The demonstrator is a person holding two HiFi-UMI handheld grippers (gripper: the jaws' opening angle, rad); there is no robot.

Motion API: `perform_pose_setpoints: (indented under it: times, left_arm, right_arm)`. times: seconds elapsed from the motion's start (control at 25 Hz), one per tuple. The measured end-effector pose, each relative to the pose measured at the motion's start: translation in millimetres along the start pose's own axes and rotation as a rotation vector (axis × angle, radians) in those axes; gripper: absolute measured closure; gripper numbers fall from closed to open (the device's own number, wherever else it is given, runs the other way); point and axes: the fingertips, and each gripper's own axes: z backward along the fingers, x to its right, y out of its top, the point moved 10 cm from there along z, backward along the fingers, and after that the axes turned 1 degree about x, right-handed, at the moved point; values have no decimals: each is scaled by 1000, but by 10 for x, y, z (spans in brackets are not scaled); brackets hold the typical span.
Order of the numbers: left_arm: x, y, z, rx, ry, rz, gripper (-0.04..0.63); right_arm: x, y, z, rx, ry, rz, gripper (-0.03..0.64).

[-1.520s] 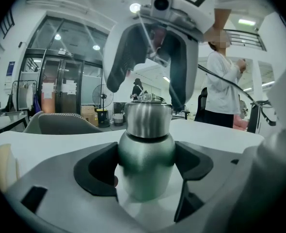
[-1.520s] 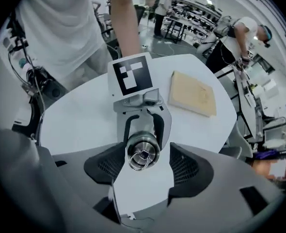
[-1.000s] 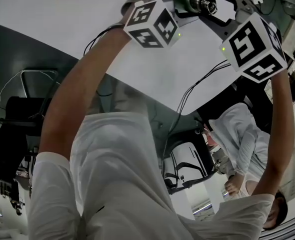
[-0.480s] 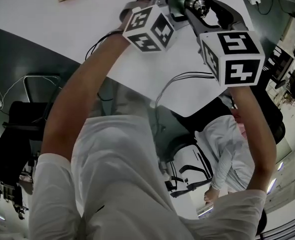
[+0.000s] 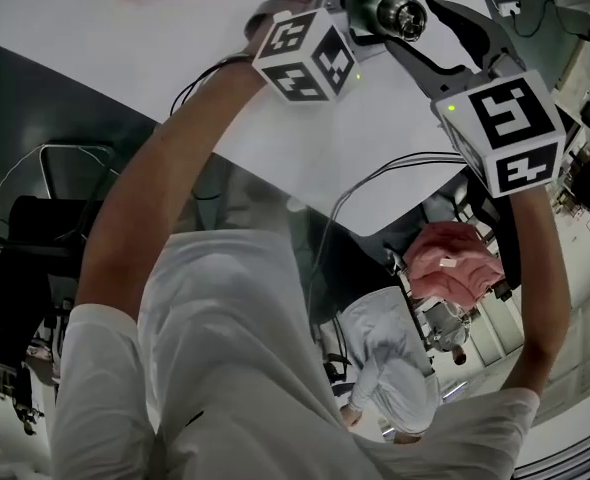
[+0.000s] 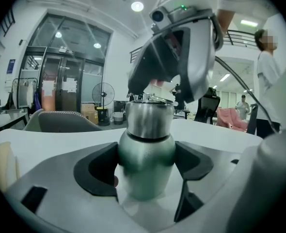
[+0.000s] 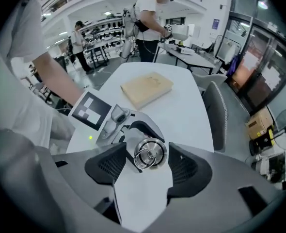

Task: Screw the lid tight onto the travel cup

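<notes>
Left gripper (image 6: 145, 176): I find its jaws clamped on the body of the travel cup (image 6: 145, 149), over the white tabletop (image 5: 125, 28). The lid (image 7: 150, 153) sits on the cup's mouth. Right gripper (image 7: 148, 168), above: jaws just opened wider, flanking the lid, pads clear.

No readable text, marker cube (image 5: 305, 53) shows only square patterns, blue wall sign (image 6: 11, 66) perhaps lettered, blurred
</notes>
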Motion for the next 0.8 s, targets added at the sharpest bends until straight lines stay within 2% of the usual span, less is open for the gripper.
perform_pose_setpoints:
  times: [0.16,0.32,0.4,0.6,0.72,0.8]
  left_arm:
    - [-21,17,20,3,-8,-5,236]
    - [-22,0,25,8,-20,-9,236]
    - [-25,0,30,12,-24,-10,236]
    - [-28,16,51,18,-38,-16,236]
    - [-33,24,40,20,-35,-18,236]
    - [-38,14,32,20,-37,-17,236]
  right_arm:
    - [44,71,72,-21,89,190,354]
    - [49,32,23,-68,138,622,354]
    - [56,-13,-53,-114,173,769,353]
    - [56,47,-142,-131,251,828,354]
    - [75,73,-176,-144,261,884,371]
    - [66,63,-189,-137,232,843,374]
